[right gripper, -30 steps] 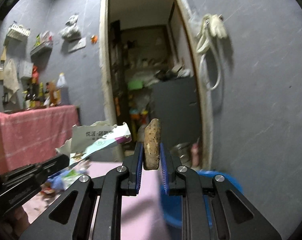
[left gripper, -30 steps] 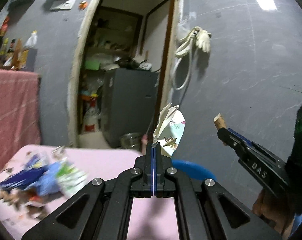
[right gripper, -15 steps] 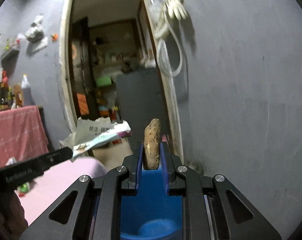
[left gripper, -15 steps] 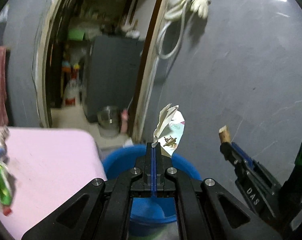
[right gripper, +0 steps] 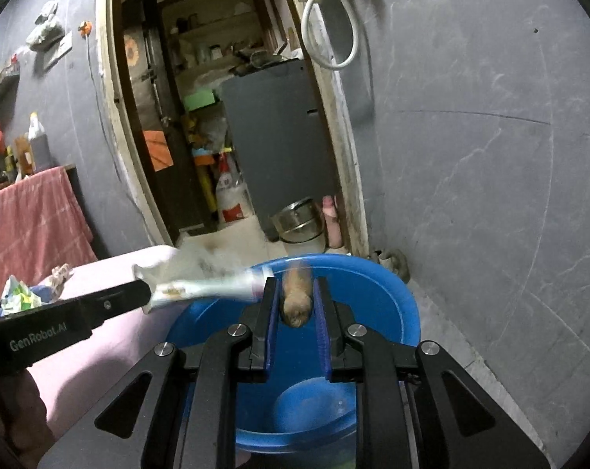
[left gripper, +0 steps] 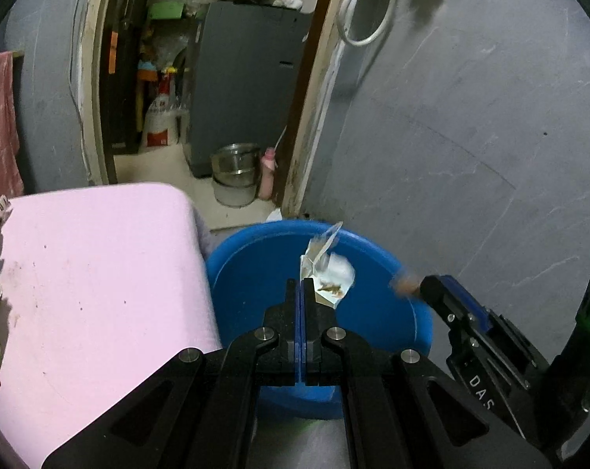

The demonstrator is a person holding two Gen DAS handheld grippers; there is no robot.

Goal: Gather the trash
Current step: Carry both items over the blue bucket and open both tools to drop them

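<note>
Both grippers hang over the blue basin, which stands on the floor beside the pink counter. Left gripper has its jaws pressed together on a torn paper wrapper: light, limp, likely to flutter, best pinched by an edge as it is now. Right gripper has its jaws spread, and the brown lump sits blurred between them, apparently loose; it looks firm and small, easy to take across its middle. More wrappers lie on the counter.
</note>
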